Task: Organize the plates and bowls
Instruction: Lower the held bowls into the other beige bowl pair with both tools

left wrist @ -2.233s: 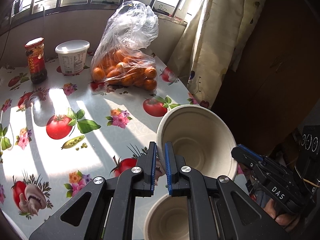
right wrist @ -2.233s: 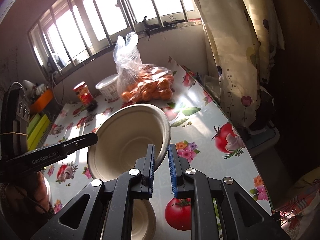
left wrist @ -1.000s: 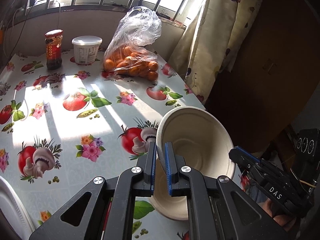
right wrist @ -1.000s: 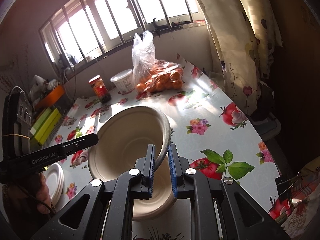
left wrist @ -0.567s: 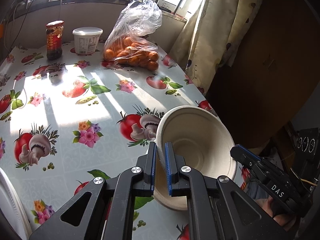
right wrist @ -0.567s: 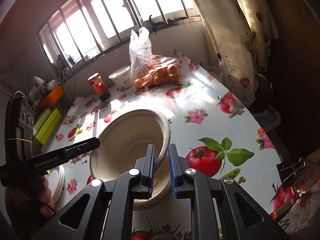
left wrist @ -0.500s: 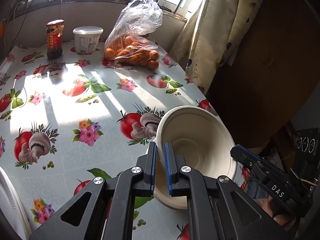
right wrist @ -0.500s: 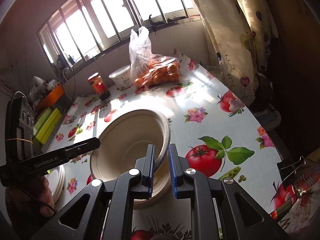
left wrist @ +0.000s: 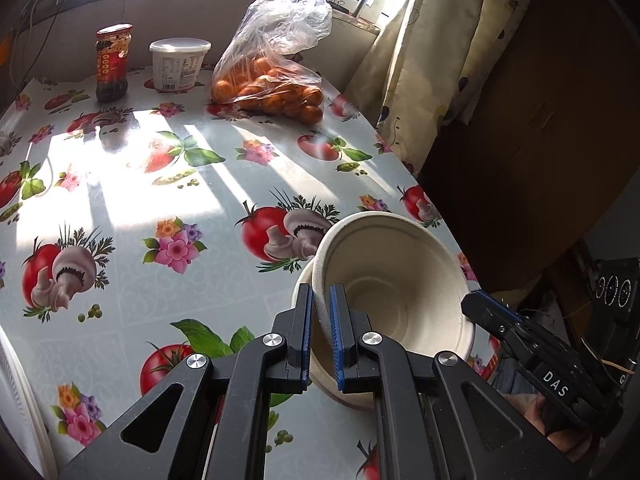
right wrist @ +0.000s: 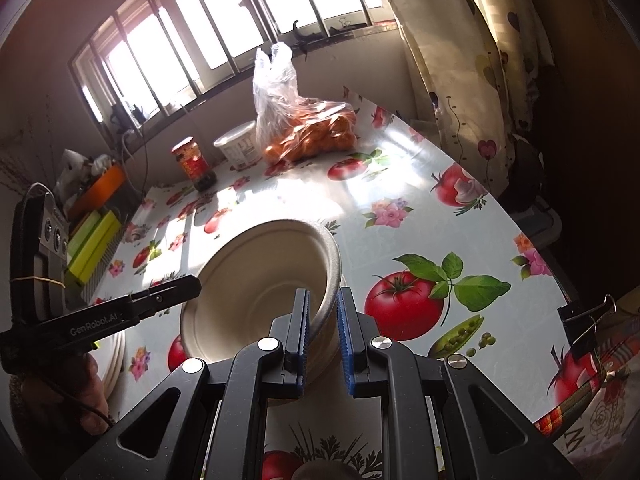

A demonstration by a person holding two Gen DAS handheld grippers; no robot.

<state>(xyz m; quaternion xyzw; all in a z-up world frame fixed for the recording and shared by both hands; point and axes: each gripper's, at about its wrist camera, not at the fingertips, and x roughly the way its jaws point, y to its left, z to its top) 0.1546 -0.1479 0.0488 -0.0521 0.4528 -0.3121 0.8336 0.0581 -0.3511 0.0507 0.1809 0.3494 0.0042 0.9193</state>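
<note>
My left jaws (left wrist: pixel 320 320) are narrow and hold the near rim of the upper bowl (left wrist: pixel 392 280) between their blue ribbed pads. My right jaws (right wrist: pixel 323 328) are also narrow and grip the opposite side of the same rim. This bowl is round, so it has no long axis. It is of pale, matte, fibrous pulp, with a thick rolled rim. Its mouth faces up, and it sits a little tilted inside the lower bowl (left wrist: pixel 344 392) of the same material, which stands on the table (left wrist: pixel 180 200) near the right edge. The table carries a glossy oilcloth printed with tomatoes, mushrooms, flowers and peas, and sunlight falls on it in bright stripes. To the left, at the near table edge, lies a stack of white plates (right wrist: pixel 114 356). On the right edge a black binder clip (right wrist: pixel 580 320) is fastened. Far across the table lies a clear, crinkled plastic bag of oranges (left wrist: pixel 272 88), knotted at the top. Beside it stands a white tub (left wrist: pixel 179 64) with a lid, then a dark glass jar (left wrist: pixel 112 68) with a red label. Behind them are a low wall and a barred window (right wrist: pixel 224 40). A cream patterned curtain (left wrist: pixel 432 60) hangs at the right, next to a dark wooden cabinet (left wrist: pixel 540 120).
</note>
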